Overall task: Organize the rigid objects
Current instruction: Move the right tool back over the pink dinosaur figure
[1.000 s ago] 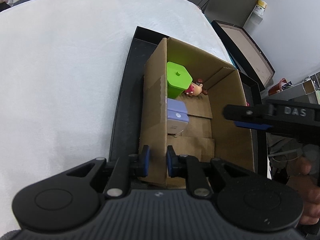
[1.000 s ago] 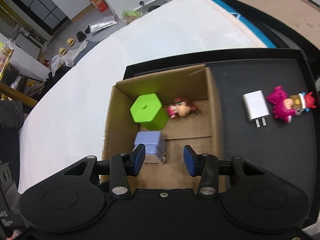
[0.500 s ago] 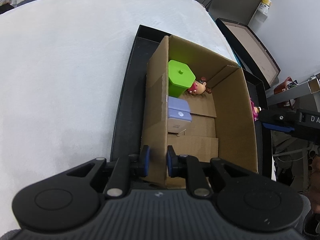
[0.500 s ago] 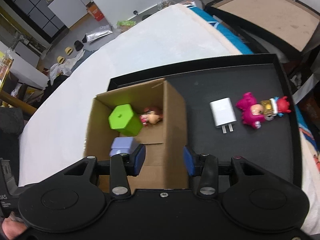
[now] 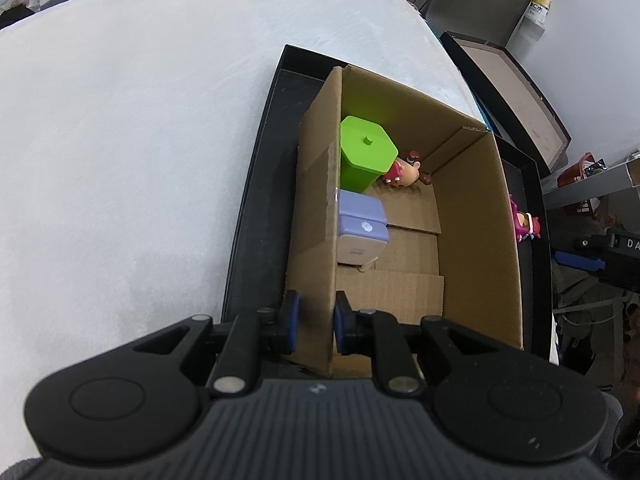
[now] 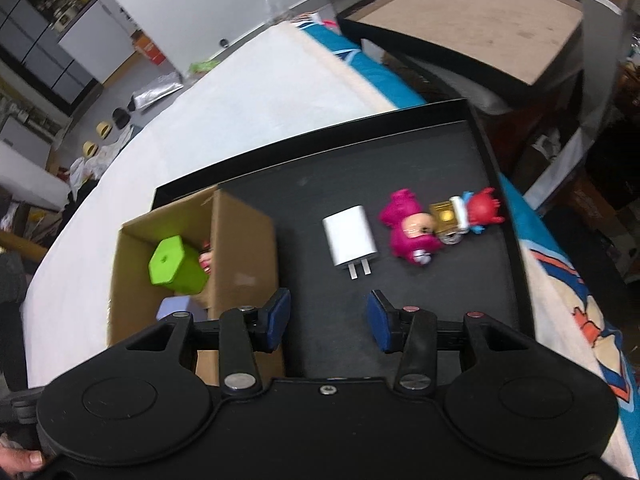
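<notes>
A cardboard box (image 5: 472, 240) stands on a black tray (image 6: 420, 152). Inside it are a green hexagonal container (image 5: 366, 152), a lilac box (image 5: 362, 232) and a small red-and-tan figure (image 5: 404, 168). My left gripper (image 5: 314, 320) is shut on the box's near left wall, one pad on each side. My right gripper (image 6: 328, 316) hovers open over the tray, to the right of the box, with nothing between its fingers. Beyond it on the tray lie a white charger (image 6: 350, 240), a pink figure (image 6: 408, 228) and a red figure with a gold block (image 6: 476, 210).
The tray rests on a white padded surface (image 5: 140, 140). Past the tray's far right edge lies another black-rimmed tray with a brown floor (image 6: 480, 20). A patterned blue and white cloth (image 6: 572, 300) runs along the tray's right side.
My right gripper has moved right, from above the box to above the bare tray near the charger. My left gripper has kept its hold on the box wall.
</notes>
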A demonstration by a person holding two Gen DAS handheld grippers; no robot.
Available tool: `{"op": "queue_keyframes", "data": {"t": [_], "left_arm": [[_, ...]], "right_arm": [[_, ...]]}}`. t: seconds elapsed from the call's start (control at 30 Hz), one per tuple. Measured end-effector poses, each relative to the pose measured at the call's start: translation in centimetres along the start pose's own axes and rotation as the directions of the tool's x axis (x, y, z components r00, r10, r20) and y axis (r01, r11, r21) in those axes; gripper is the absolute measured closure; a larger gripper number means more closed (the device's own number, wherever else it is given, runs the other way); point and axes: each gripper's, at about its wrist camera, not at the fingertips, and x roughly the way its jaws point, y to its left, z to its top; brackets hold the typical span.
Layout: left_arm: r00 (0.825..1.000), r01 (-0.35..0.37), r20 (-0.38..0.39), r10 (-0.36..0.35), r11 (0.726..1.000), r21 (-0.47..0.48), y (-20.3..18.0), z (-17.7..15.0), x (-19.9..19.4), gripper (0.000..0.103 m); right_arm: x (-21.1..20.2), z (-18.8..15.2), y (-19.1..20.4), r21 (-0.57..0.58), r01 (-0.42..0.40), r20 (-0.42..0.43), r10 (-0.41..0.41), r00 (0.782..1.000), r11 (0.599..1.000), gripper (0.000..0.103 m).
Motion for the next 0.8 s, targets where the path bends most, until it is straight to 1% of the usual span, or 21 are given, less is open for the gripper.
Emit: {"op": "queue_keyframes", "data": {"t": [0.23,0.43,0.67,0.8], "left_arm": [[1.0,-0.005,-0.001,0.005,1.0,0.001,-0.1,0.1,0.0,0.086],[1.0,-0.005,-0.004,0.005,1.0,0.004,0.0,0.2,0.2,0.086],[1.0,-0.002,-0.008,0.002,1.0,0.007,0.1,0.2,0.4,0.086],[1.0,0.003,-0.011,-0.003,1.0,0.003,0.2,0.3,0.5,0.086]], "right_arm": [[0.5,1.1,-1.9,0.006,0.037,0.01,-0.037,0.999,0.999,0.057],[1.6,2.5,-2.1,-0.007,0.066,0.017,-0.066,0.998,0.998,0.057],[4.1,4.4,-2.1,-0.025,0.106,-0.008,-0.106,0.994,0.994,0.057],[5.5,4.9,-2.0,-0.032,0.122,-0.031,-0.123,0.992,0.992,0.057]]}}
